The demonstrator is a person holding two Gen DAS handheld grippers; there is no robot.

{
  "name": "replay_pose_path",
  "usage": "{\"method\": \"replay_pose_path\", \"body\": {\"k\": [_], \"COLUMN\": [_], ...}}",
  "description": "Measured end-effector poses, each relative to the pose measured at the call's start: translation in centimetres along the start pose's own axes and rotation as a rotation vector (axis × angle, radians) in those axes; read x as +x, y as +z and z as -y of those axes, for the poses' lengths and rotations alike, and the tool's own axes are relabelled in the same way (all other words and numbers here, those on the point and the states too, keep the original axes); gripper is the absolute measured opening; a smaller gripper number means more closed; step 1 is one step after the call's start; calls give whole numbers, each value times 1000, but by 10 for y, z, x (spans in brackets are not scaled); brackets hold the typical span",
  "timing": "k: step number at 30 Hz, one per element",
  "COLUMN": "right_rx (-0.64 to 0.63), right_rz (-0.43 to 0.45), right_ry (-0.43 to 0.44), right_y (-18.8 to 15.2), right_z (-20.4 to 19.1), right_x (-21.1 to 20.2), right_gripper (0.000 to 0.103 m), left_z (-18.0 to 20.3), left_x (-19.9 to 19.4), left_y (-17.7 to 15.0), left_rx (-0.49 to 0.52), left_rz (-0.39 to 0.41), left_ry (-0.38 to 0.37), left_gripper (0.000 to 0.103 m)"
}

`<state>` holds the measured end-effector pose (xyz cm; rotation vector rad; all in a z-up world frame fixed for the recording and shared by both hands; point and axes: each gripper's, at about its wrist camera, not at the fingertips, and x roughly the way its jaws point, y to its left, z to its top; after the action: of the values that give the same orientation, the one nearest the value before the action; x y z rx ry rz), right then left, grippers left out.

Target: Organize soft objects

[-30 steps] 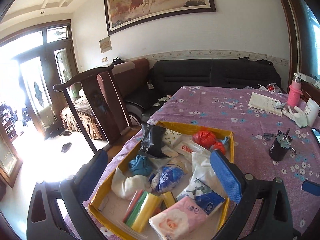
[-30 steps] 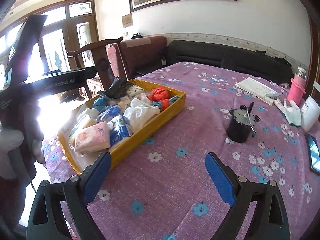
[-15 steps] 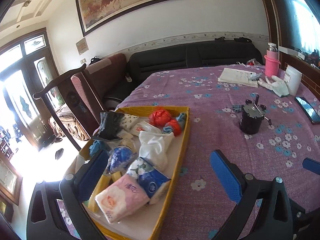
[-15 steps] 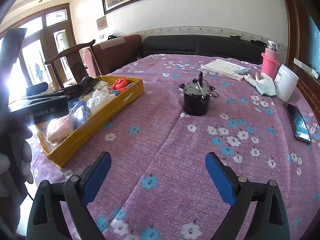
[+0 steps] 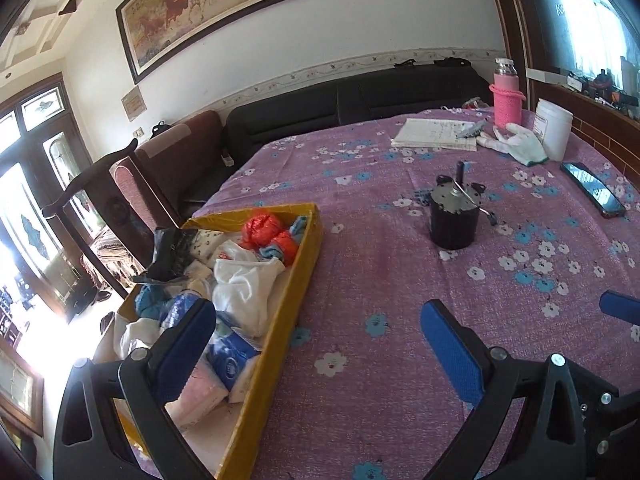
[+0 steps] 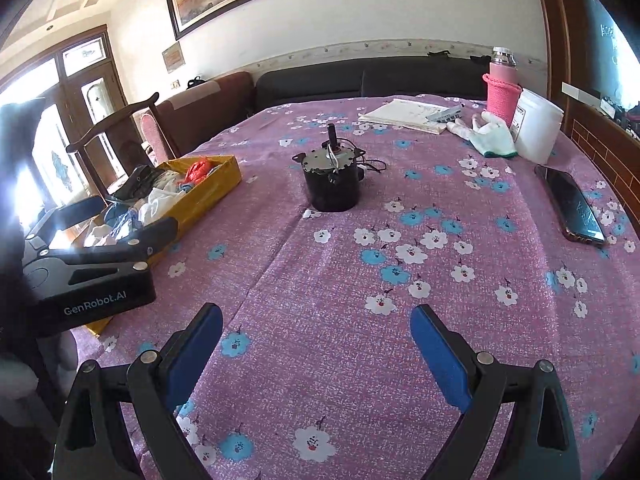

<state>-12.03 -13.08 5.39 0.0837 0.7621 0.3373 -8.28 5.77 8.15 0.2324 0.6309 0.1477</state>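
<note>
Little of the sorting looks done. The soft things sit heaped together in the yellow tray (image 5: 308, 256) at the left of the left wrist view: a white cloth (image 5: 248, 284), a red-orange bundle (image 5: 266, 230), a blue wrapped pack (image 5: 230, 360), a pink tissue pack (image 5: 200, 392) and a dark pouch (image 5: 172, 254), all piled touching one another with no visible grouping. The flowered purple counter (image 6: 360, 280) beside the tray holds none of them yet, so by my reading the picking out and arranging is all still to do.

The left claw (image 5: 316, 344) hangs with its blue pads spread wide and nothing between them, one pad over the near end of the tray, the other over bare cloth. The right claw (image 6: 316, 352) is likewise spread and empty, over the counter well apart from the tray, at lower centre of its frame.

Writing: the left claw's body, at the left edge of the right wrist view, reads "GenRobot.AI" in white. The blue pack bears a round white mark (too blurred to read, possibly a brand seal). The white tub (image 6: 536, 128) at upper right carries a printed label, illegible here.
</note>
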Motion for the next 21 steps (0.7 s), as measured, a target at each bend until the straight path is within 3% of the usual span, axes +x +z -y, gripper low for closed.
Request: {"method": "replay_pose_path", "body": {"k": [2, 4, 7, 10, 13, 16, 18, 21], "right_rx": [5, 9, 14, 14, 12, 17, 21, 23], "right_rz": [-4, -3, -8, -16, -29, -37, -43, -49], "right_ry": [5, 14, 25, 35, 33, 25, 19, 12], "right_y": [0, -1, -1, -1, -1, 0, 0, 0], "right_z": [1, 2, 3, 2, 1, 1, 2, 2], "right_x": [0, 0, 1, 4, 7, 8, 10, 11], "right_gripper": [97, 97, 97, 97, 97, 97, 97, 97], "left_z": [-28, -67, -135, -173, -161, -142, -142, -153], "left_x": [3, 15, 41, 67, 81, 73, 64, 56], "left_y": [2, 3, -5, -23, -40, -42, -37, -21], "left_rx": [-21, -55, -134, -156, -49, 50, 42, 32], "left_rz": [11, -28, -160, -286, -344, -329, -329, -273], "left_ry": [77, 178, 324, 414, 403, 365, 290, 332], "left_gripper": [102, 102, 102, 103, 103, 103, 103, 102]}}
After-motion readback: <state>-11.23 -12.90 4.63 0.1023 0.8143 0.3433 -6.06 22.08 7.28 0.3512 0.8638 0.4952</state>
